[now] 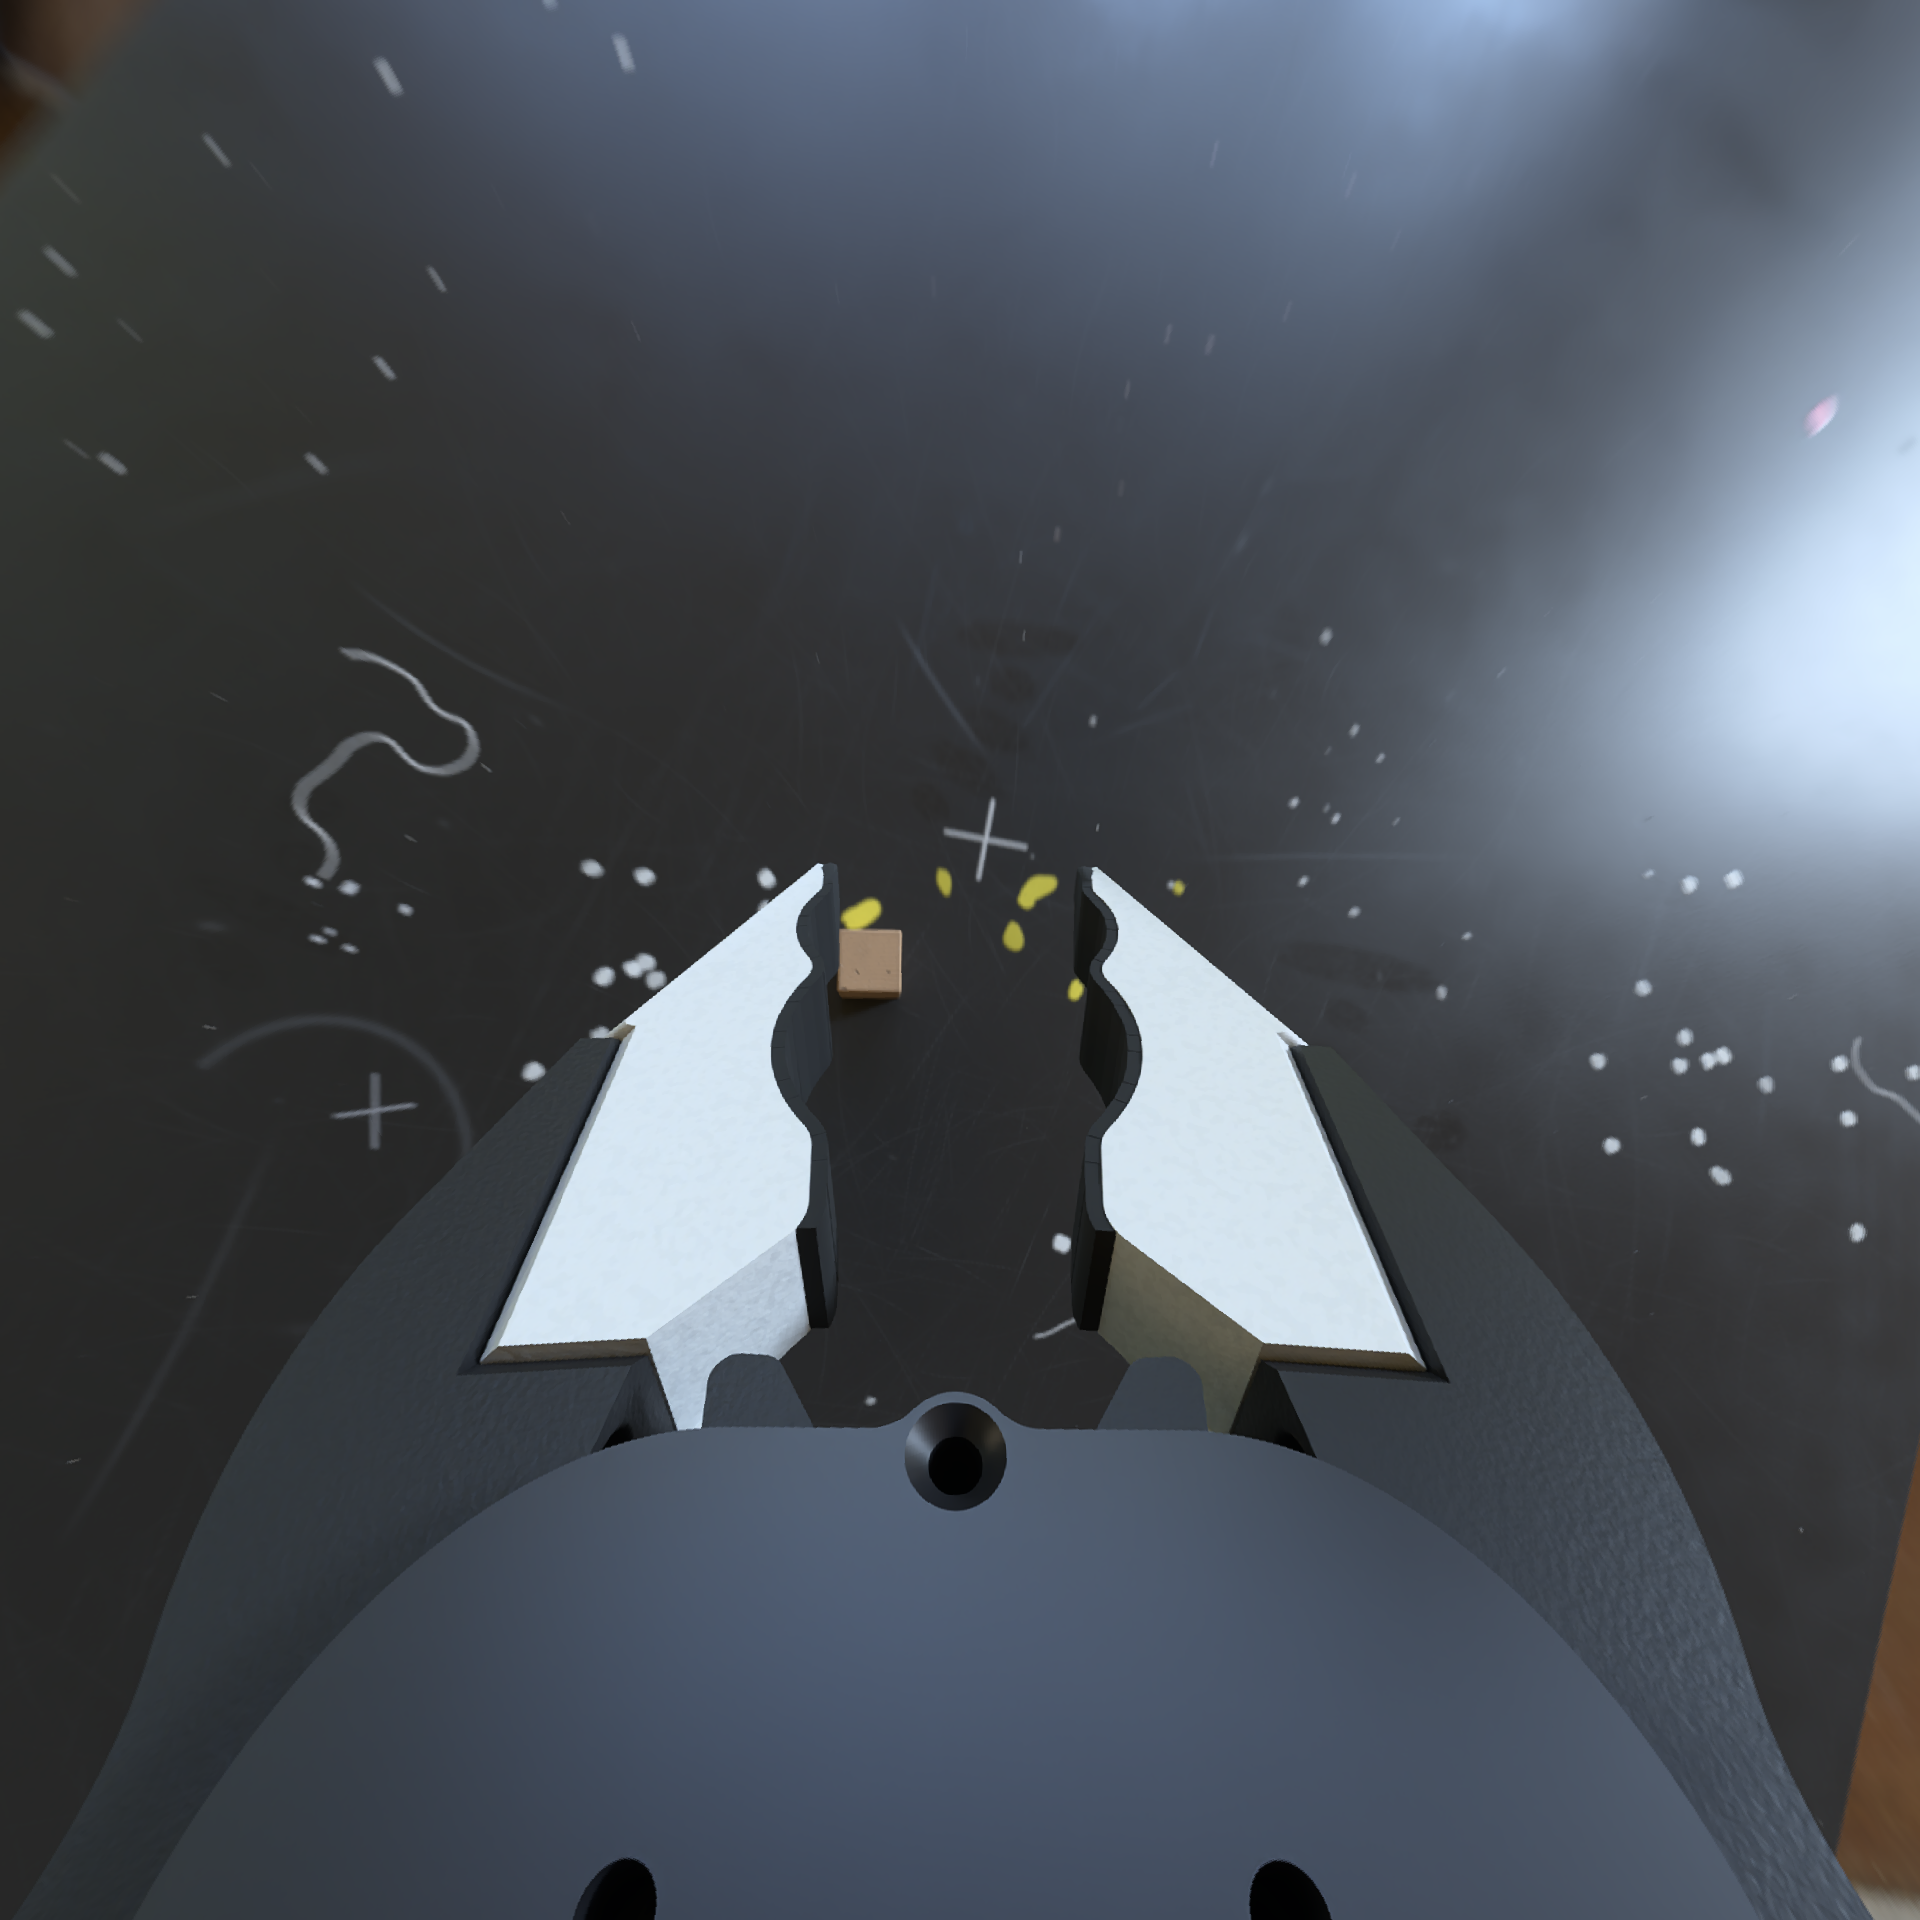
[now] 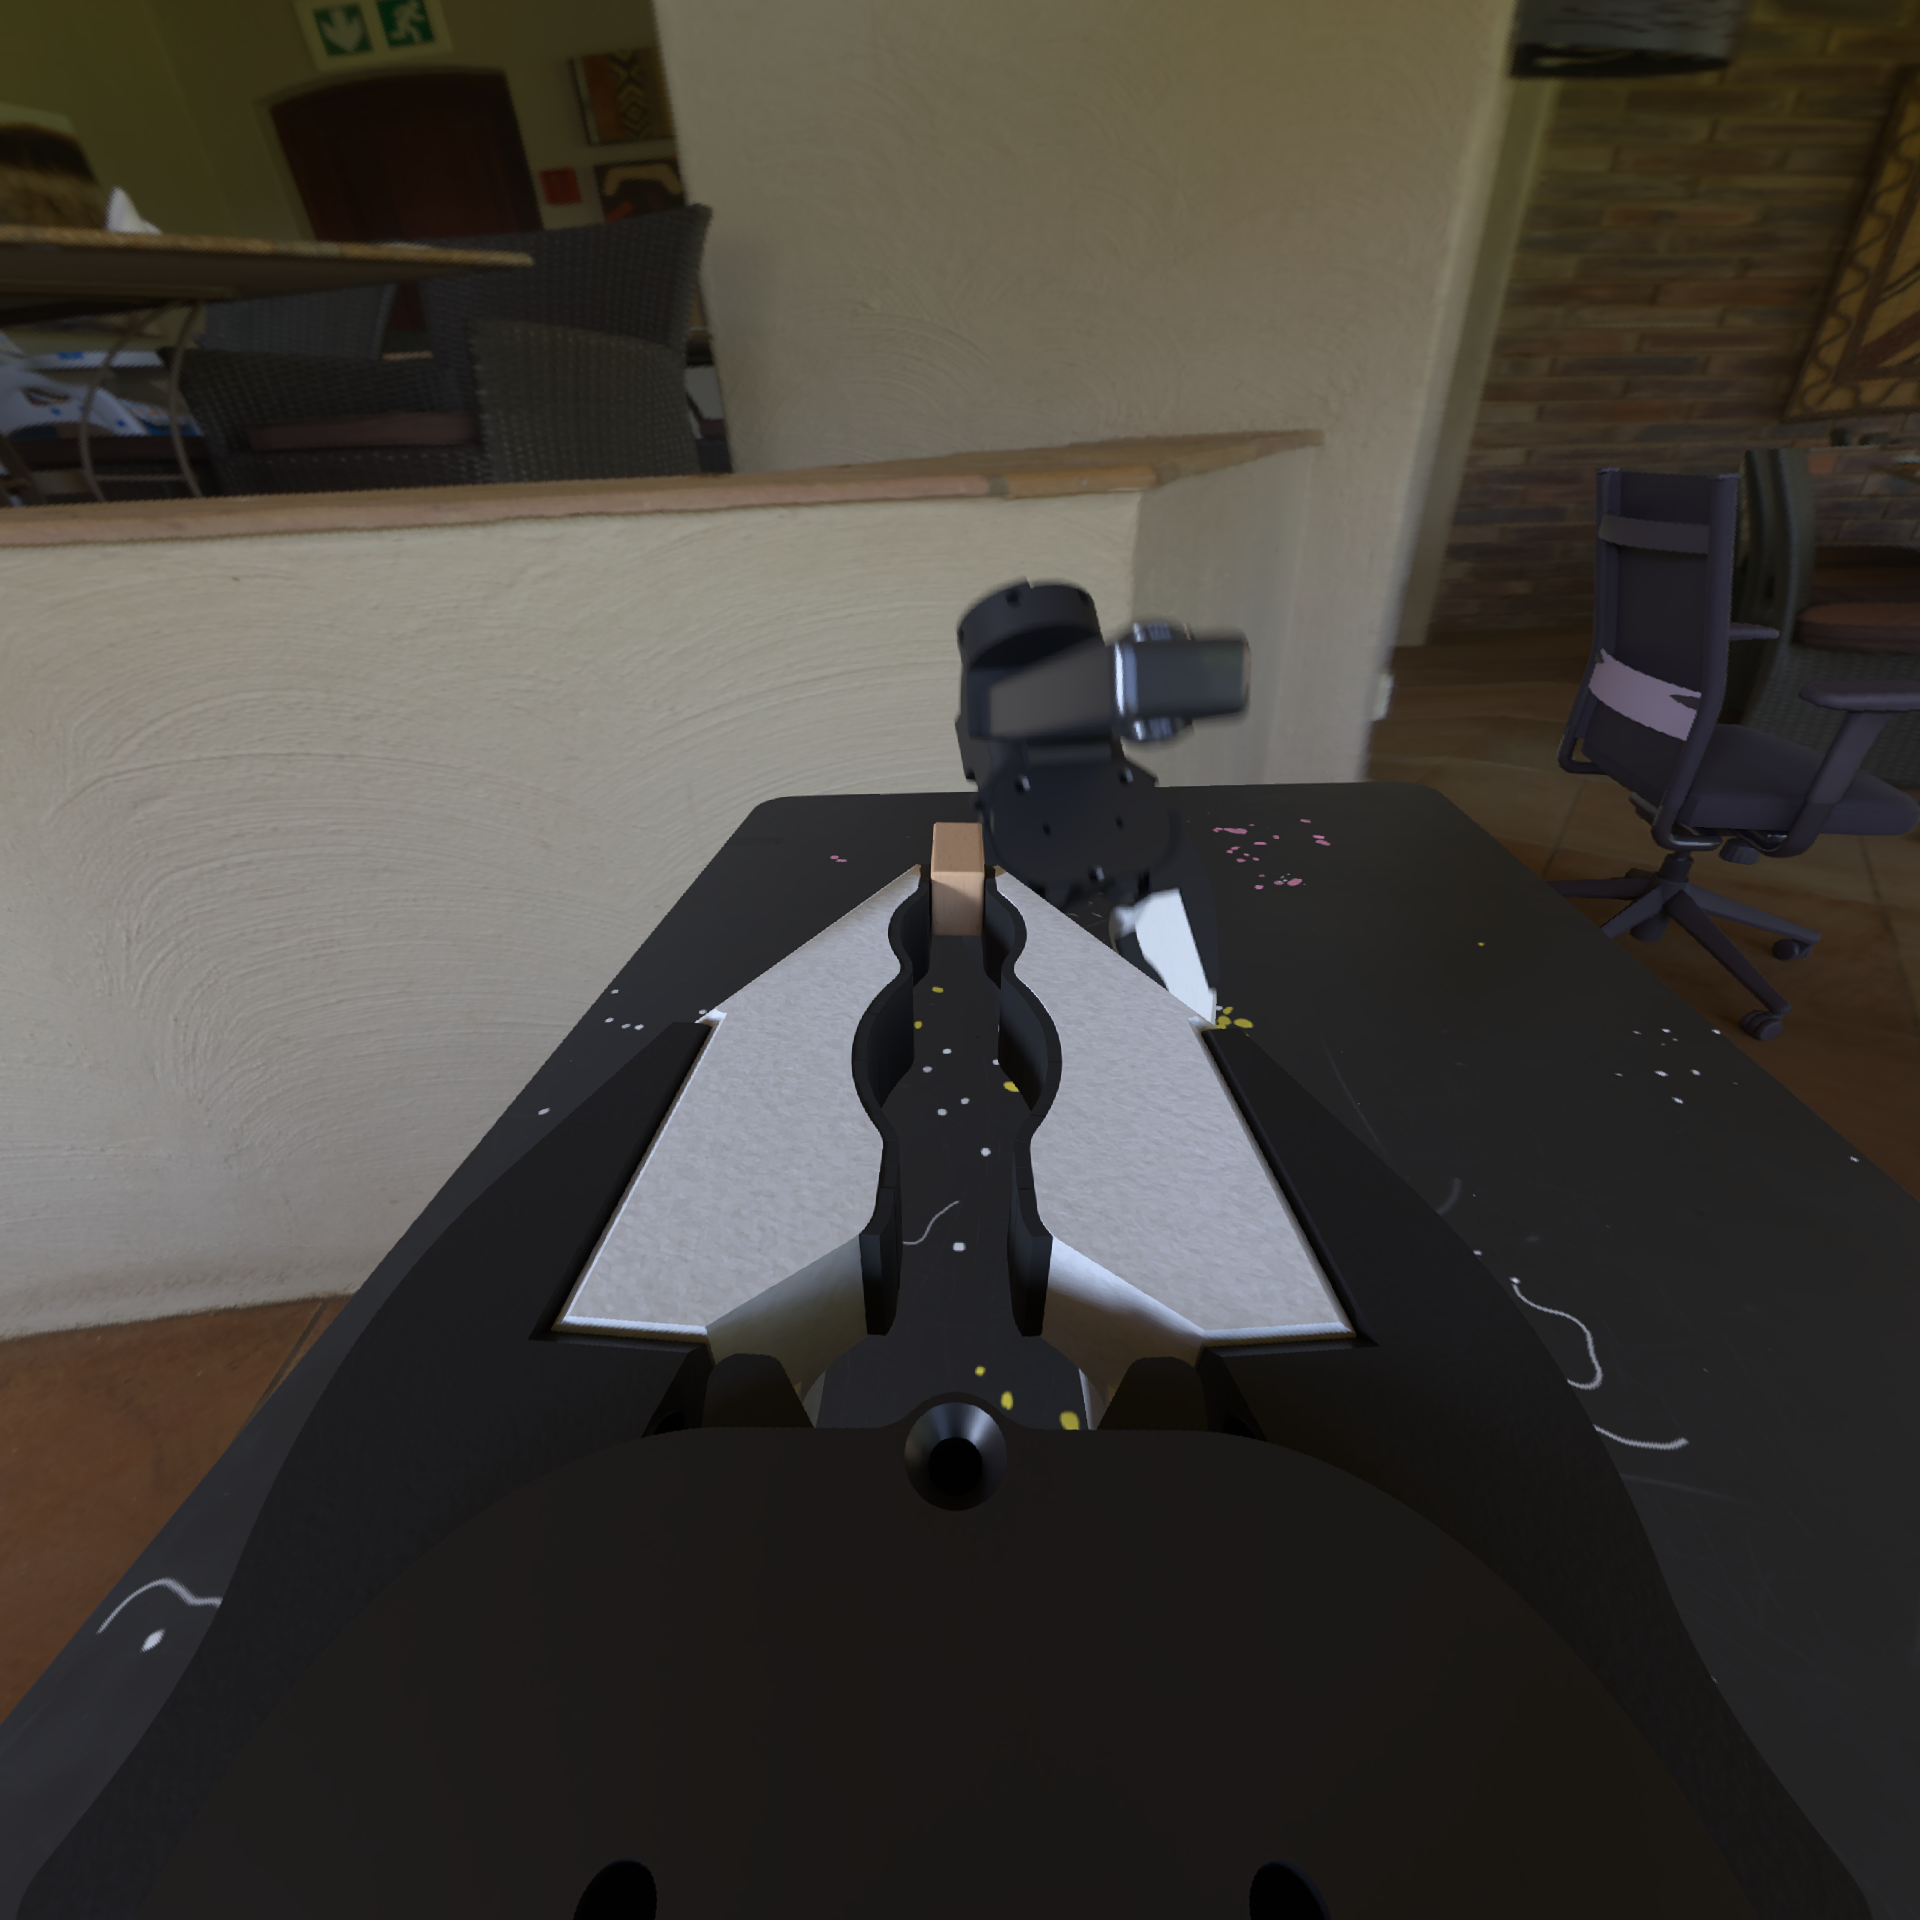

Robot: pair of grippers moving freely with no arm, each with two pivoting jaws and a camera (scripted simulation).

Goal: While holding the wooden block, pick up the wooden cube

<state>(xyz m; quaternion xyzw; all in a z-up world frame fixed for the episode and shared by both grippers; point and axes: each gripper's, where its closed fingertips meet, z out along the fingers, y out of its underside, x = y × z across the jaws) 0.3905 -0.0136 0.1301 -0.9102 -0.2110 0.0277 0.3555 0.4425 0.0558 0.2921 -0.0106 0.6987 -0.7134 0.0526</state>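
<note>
In the left wrist view my left gripper (image 1: 956, 883) is open and empty, looking down at the black table (image 1: 623, 520). A small wooden cube (image 1: 870, 963) lies on the table below, close beside the inner edge of the left finger (image 1: 717, 1091). In the right wrist view my right gripper (image 2: 958, 873) is shut on a light wooden block (image 2: 957, 878), held upright between the fingertips above the table (image 2: 1455, 1091). The left gripper also shows farther off in the right wrist view (image 2: 1081, 769), blurred, pointing down at the table.
The black table carries white, yellow and pink paint specks and chalk-like marks. A cream low wall (image 2: 520, 779) stands to the left of the table. An office chair (image 2: 1714, 748) stands off the far right corner.
</note>
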